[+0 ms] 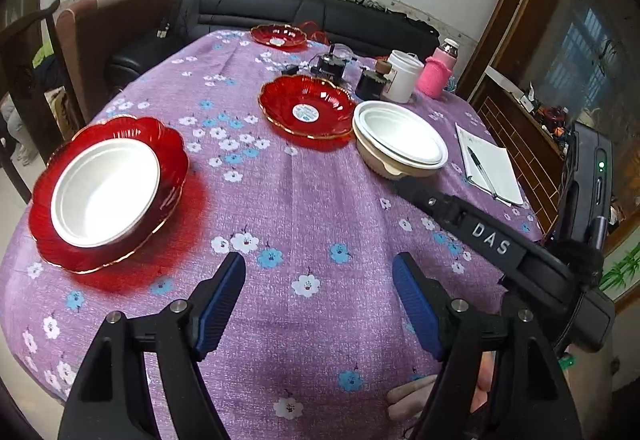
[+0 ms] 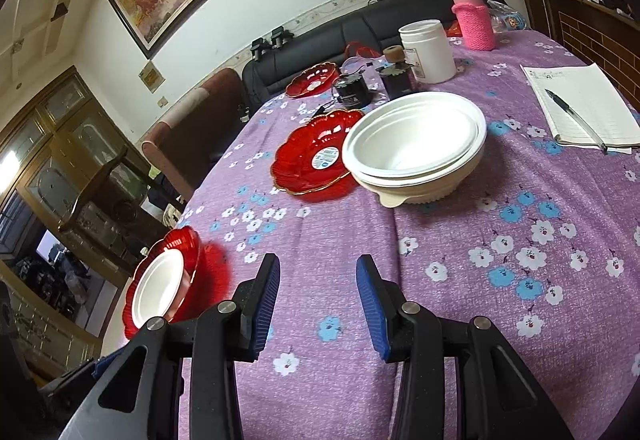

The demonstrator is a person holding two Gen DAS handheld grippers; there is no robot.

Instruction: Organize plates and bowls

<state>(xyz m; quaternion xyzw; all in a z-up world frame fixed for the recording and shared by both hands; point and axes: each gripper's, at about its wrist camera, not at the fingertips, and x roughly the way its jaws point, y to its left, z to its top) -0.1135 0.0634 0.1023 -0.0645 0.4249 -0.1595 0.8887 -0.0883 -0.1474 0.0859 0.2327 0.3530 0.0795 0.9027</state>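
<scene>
Both grippers are held empty above the tabletop (image 1: 304, 200): left gripper (image 1: 319, 276) wide, right gripper (image 2: 318, 280) narrower. Stacked white bowls (image 2: 416, 136) sit beside an empty red plate (image 2: 308, 156). Likely best: top bowl rim pinched, lifted straight, centred on plate.

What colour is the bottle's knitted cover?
Pink; the knitted cover shows best in the right wrist view.
</scene>
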